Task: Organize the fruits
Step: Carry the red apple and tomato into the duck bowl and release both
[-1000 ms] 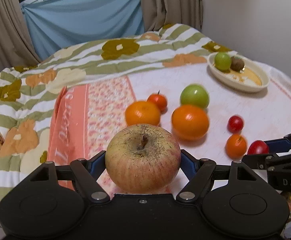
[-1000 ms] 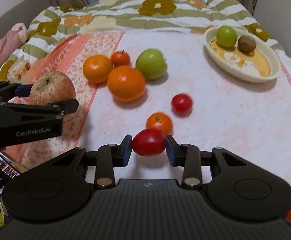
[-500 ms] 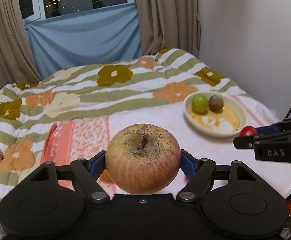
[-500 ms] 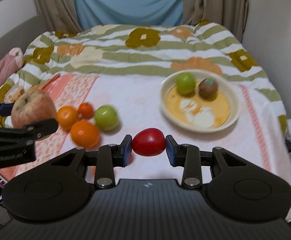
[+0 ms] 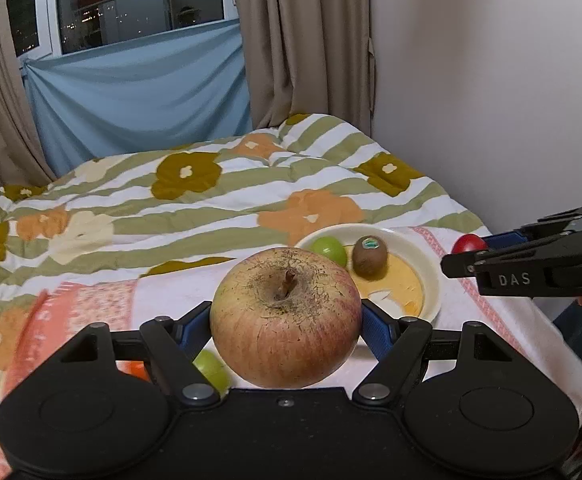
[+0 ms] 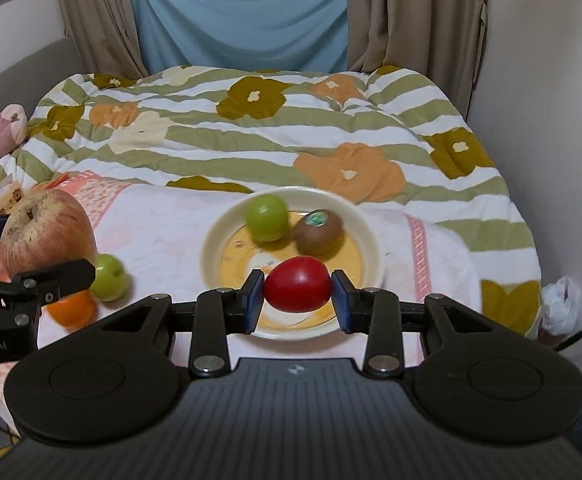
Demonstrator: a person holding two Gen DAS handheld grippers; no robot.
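My left gripper point(image 5: 286, 322) is shut on a large russet apple point(image 5: 286, 316) and holds it in the air, left of the plate; the apple also shows in the right wrist view point(image 6: 45, 232). My right gripper point(image 6: 297, 291) is shut on a red tomato point(image 6: 297, 289) and holds it over the near part of the cream plate point(image 6: 371, 236). The tomato also shows in the left wrist view point(image 5: 468, 244). On the plate lie a green fruit point(image 6: 266, 217) and a kiwi point(image 6: 318, 231).
A green fruit point(image 6: 109, 277) and an orange point(image 6: 71, 311) lie on the pink cloth left of the plate. A flowered quilt point(image 6: 251, 128) covers the bed behind. A wall stands close on the right, curtains at the back.
Both grippers rose and moved forward and right with their fruits. The right gripper's tomato now hangs over the plate; the loose fruits have slid low and left in both views.
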